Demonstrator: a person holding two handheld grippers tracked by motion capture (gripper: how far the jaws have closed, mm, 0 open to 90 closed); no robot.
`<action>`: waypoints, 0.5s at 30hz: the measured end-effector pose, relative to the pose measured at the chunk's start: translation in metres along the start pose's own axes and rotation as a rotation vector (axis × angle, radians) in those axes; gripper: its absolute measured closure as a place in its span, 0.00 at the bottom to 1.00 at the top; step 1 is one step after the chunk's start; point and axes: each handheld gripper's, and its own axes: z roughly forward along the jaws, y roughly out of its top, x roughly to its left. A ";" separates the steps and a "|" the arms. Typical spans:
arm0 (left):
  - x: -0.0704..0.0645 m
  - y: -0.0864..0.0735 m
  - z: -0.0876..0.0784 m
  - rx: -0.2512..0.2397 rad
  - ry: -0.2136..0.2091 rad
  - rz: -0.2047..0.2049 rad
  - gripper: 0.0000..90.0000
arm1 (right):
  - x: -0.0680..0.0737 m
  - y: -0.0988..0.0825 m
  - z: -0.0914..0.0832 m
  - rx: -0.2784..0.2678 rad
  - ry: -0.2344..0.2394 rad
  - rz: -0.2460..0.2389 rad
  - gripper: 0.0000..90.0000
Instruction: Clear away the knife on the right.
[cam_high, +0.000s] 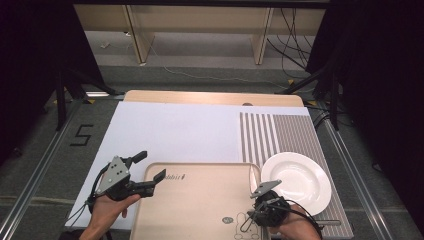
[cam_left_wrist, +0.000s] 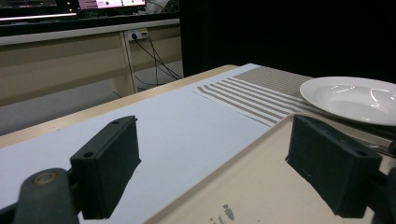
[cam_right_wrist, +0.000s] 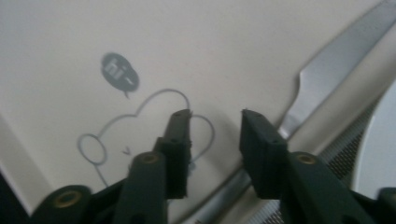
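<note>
The work in hand looks like lifting the knife (cam_right_wrist: 322, 70) off the tray (cam_high: 200, 200). The knife lies along the tray's right edge, its blade pointing toward the tray's far right corner and its handle running back toward the near edge. The white plate (cam_high: 297, 180) sits just off the tray's right side, on the striped placemat (cam_high: 280, 135).

The right gripper (cam_right_wrist: 215, 114) hangs over the tray's near right corner. Its jaws are partly open with nothing between the pads, and the handle passes under them. Whether the tips touch the tray yet, I cannot tell.

To do this well, I would say the right hand should turn until the two pads face the handle's long sides. It should then sink until the tips straddle the metal, and only then close. A flat knife on a smooth tray is likely to skate, so a grip low and near the middle of the handle seems safest.

The left gripper (cam_high: 150, 167) has its jaws spread wide at the tray's far left corner, holding nothing. It could usefully pinch the tray's rim to keep the tray from sliding.
</note>
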 end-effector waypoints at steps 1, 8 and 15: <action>0.000 0.000 0.000 0.001 0.000 0.001 0.18 | -0.001 0.001 0.000 -0.020 0.018 0.001 0.63; 0.000 0.000 0.000 0.001 0.000 0.001 0.18 | 0.002 0.005 -0.012 -0.148 0.142 0.020 0.41; 0.000 0.000 0.000 0.001 0.000 -0.001 0.18 | 0.001 0.003 -0.020 -0.214 0.213 0.052 0.31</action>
